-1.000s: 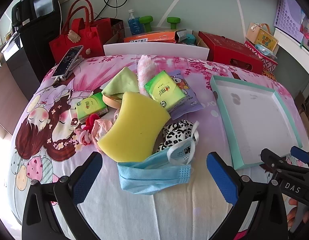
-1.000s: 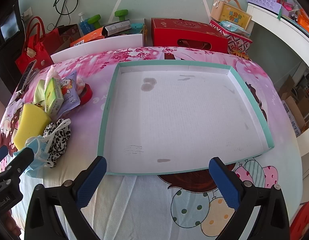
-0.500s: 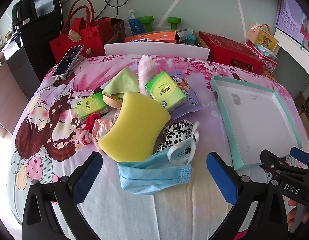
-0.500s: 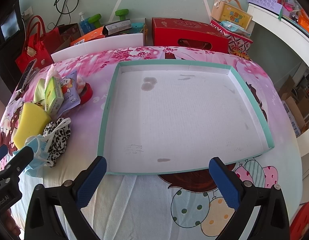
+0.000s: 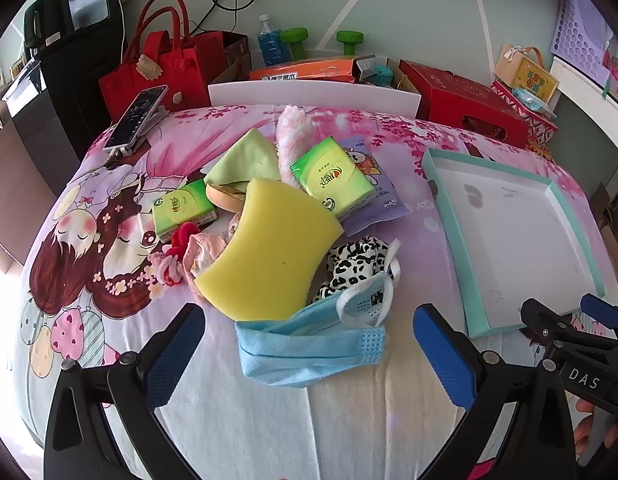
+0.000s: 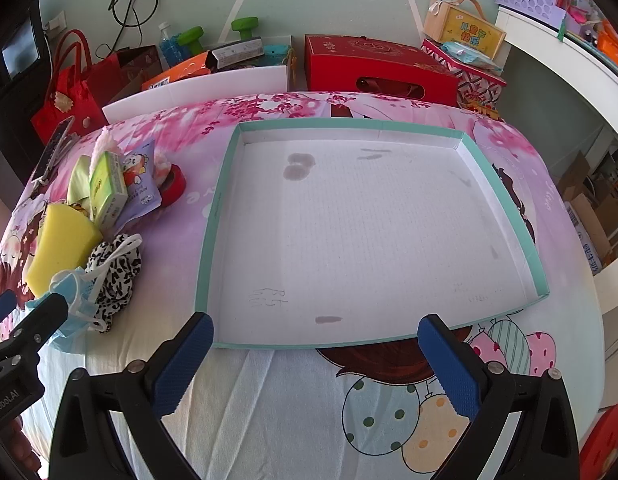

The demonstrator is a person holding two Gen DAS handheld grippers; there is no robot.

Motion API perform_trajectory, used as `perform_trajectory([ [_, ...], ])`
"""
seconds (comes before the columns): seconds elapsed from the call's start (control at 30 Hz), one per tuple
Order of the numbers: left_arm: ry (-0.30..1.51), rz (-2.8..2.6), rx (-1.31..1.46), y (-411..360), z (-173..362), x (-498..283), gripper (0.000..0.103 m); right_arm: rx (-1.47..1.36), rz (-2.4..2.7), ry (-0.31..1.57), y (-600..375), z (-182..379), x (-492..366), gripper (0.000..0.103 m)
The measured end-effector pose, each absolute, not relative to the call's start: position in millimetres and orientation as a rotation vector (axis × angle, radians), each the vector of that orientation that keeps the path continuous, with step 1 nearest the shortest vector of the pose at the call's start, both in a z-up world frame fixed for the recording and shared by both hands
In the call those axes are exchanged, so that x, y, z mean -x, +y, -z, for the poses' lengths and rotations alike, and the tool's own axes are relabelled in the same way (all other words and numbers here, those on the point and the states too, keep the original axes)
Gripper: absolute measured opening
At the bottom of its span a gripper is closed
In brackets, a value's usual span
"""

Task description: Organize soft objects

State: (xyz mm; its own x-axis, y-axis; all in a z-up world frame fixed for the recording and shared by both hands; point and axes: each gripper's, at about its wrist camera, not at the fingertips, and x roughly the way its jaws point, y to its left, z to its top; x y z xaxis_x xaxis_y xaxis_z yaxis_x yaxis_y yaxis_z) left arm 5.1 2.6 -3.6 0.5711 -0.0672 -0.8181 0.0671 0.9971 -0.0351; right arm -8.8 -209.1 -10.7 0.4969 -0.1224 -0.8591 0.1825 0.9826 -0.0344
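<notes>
Both grippers agape (nothing held, seemingly) before blue mask [image 5: 309, 350]

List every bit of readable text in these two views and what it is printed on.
"DAS": on the right gripper, seen from the left wrist view.
"nRobot.AI", start cut off: on the left gripper, seen from the right wrist view.
"100": on the green tissue pack; its brand is unreadable.
Orange carton, wooden box, purple wipes pack: print too small to read.
</notes>
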Motion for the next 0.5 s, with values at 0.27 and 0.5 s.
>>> perform_trajectory([
  [0.27, 0.968, 0.077, -0.002, 2.0, 3.8, -5.5, 0.103, -0.064, 0.184, 1.036, -208.7, 10.2, 8.3, 0.103],
  [0.5, 0.98, 0.061, -0.002, 3.4, 9.9, -6.8, 0.103, -0.064, 0.166, 1.041, -203.5, 11.3, 7.1, 0.103],
])
